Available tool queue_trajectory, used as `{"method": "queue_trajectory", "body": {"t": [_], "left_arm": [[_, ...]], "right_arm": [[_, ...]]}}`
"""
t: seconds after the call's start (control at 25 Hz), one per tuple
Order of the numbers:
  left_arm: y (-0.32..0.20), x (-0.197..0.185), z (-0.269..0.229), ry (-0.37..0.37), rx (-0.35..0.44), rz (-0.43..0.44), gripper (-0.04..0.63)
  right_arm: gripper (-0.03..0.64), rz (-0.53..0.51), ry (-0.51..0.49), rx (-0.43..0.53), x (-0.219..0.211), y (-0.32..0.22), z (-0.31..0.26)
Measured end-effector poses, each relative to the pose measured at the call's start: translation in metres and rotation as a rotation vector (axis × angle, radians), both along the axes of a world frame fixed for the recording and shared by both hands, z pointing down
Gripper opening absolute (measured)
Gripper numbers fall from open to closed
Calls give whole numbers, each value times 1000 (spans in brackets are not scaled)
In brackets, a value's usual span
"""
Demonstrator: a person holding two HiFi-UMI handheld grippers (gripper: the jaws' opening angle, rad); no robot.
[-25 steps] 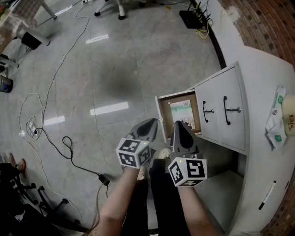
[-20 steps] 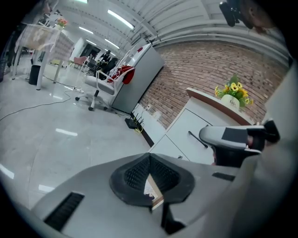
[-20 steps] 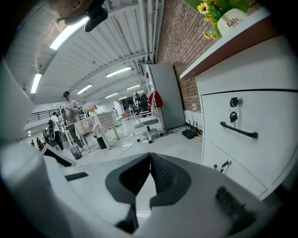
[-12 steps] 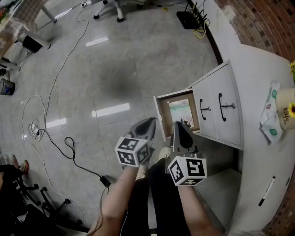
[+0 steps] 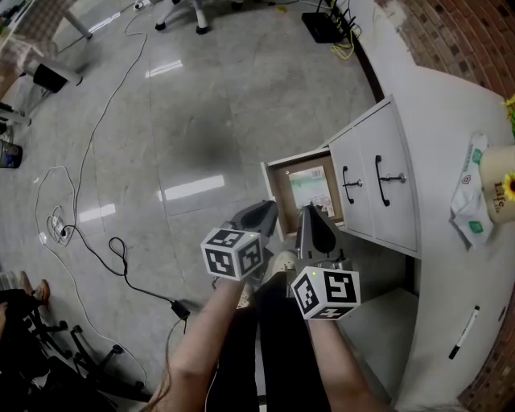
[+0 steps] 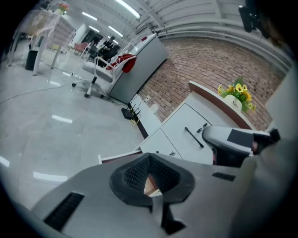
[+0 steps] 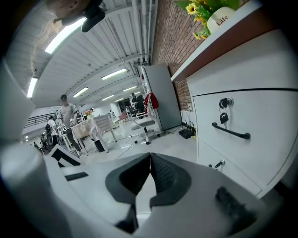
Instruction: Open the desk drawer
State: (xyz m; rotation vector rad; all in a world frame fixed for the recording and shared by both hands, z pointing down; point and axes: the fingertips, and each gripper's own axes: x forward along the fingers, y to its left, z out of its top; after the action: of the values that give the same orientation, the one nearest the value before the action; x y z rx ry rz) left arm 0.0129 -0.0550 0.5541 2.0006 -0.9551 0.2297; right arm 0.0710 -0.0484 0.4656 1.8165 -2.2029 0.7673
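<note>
The white desk cabinet (image 5: 378, 189) stands at the right in the head view. Its lowest drawer (image 5: 302, 189) is pulled out toward the floor, with a booklet (image 5: 312, 187) lying inside. Both grippers hang just in front of the open drawer, touching nothing. My left gripper (image 5: 265, 211) is shut and empty, and its own view shows the pads (image 6: 139, 172) meeting at the tip, with the drawer's edge (image 6: 118, 155) beyond. My right gripper (image 5: 307, 213) is shut and empty too. The right gripper view looks along the cabinet front at a black handle (image 7: 230, 131) and a key lock (image 7: 225, 102).
Cables (image 5: 121, 249) trail across the grey floor at the left. A black box (image 5: 322, 28) with wires sits by the wall, and a chair base (image 5: 181, 12) stands at the top. On the desk top lie a cloth (image 5: 467, 201), a pot (image 5: 499, 189) and a pen (image 5: 467, 330).
Both grippers have drifted a little forward toward the open drawer, the left one angling toward the right one. The drawer stays pulled out as before.
</note>
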Motion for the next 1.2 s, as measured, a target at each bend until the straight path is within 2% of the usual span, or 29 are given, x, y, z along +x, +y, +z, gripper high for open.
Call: {"method": "queue_trajectory", "body": {"t": [0.12,0.28,0.64,1.2], "left_arm": [[3,19,12,61,-75,11,9],[-2,53,25,120,-131,22,9],[-18,124,63,151,-155,120,9],[-29,192,114,254,-244,204,11]], "right_arm": [[12,19,7,-6,12,-1,4],[12,54,17,-1,38,-2,8],[12,129,71,5,89,-3,30],[12,152,156,12,125,0,68]]}}
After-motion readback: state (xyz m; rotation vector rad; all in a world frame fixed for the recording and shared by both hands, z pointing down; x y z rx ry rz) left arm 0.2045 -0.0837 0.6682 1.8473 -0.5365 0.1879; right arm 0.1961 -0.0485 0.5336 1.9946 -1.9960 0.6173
